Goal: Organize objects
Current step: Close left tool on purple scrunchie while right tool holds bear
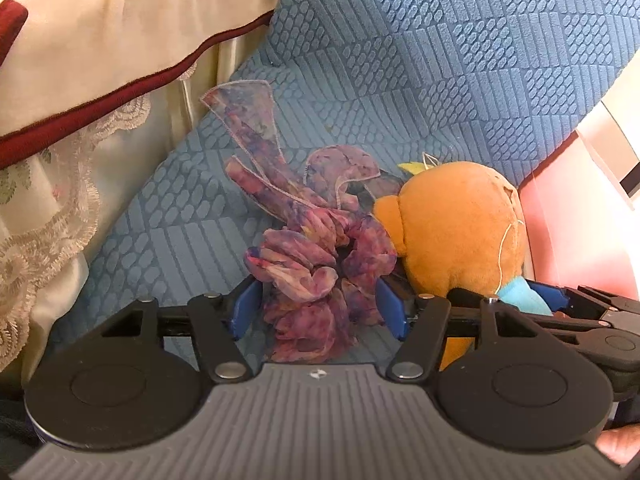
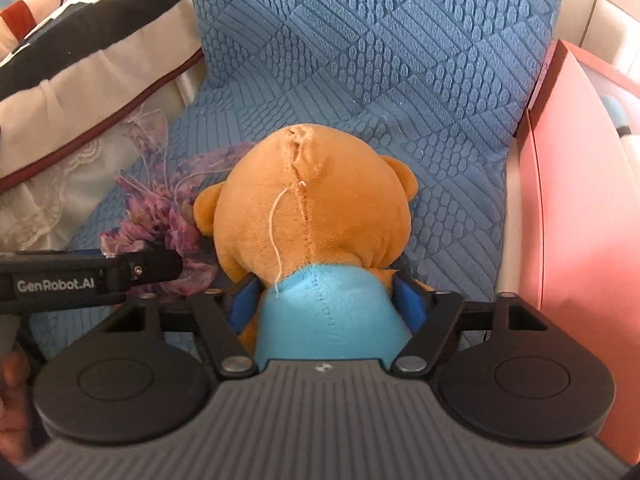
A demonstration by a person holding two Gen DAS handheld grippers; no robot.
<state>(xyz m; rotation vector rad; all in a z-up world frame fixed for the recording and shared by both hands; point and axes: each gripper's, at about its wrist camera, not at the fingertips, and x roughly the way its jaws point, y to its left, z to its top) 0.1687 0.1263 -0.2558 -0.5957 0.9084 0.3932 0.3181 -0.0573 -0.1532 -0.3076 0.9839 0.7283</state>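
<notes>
Your left gripper sits low over a blue quilted sofa cover, its blue-padded fingers set fairly wide on either side of a purple chiffon scrunchie. The gathered, crinkled ring of the scrunchie lies between the pads; whether they press it or merely flank it cannot be told. Its two sheer, stitched-edge ribbon tails rise ahead of the fingertips and slightly to their left.

Just right of your left fingers, touching the scrunchie, rests the plush teddy bear: short orange-brown pile, a rounded head with two small ears, a puckered back seam with a loose white thread, and a smooth light-blue fleece body. Your right gripper holds that blue body between its fingers, the pads pressed against both flanks at a medium spread, the head projecting forward beyond the tips.

The cover is embossed with bars and oval dots in diamond panels. To the far left of the fingers lies a cream cushion with dark red piping over white lace trim. To the far right stands a smooth pink box.
</notes>
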